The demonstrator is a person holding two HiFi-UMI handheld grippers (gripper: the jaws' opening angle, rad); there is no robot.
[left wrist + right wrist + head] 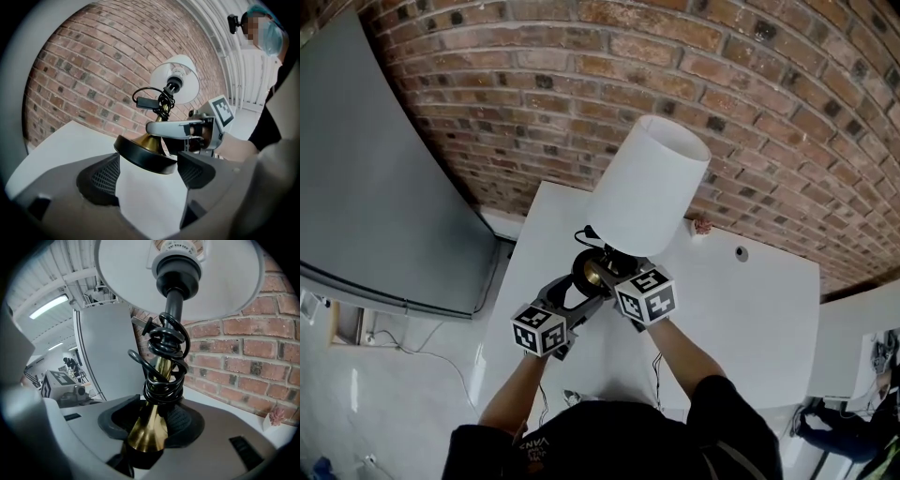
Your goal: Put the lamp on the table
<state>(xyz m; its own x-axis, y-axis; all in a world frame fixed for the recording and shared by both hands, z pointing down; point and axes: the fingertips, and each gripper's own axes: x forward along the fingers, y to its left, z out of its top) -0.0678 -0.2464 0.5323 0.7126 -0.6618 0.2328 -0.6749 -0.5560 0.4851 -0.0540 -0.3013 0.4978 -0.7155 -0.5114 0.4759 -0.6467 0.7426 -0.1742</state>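
Lamp (645, 187) is up in the air, carried by both grippers over the left half of the white table (750, 314). It's tilted so the shade leans toward the brick wall (581, 84) along the table's far edge.

The right gripper (152, 422) is clamped down on the brass stem (147, 430), right where it flares, just under the bundle of black cord (165, 350) wound round it. The left gripper (149, 169) is spread wide with the round black base (145, 157) between its jaws. The rim sits against both pads as far as I can tell, so it has the lamp by the foot.

So I'd call this the carry-and-line-up step; the base isn't down on the table yet.

The next move, I reckon, is to tip the lamp upright so the base sits level, then lower it flat onto the table a bit in from the left edge. Only then should the jaws come off. It looks top-heavy with that big shade, and the left grip is only on the rim. I'd let go of the base first and keep the stem pinched until it stands.
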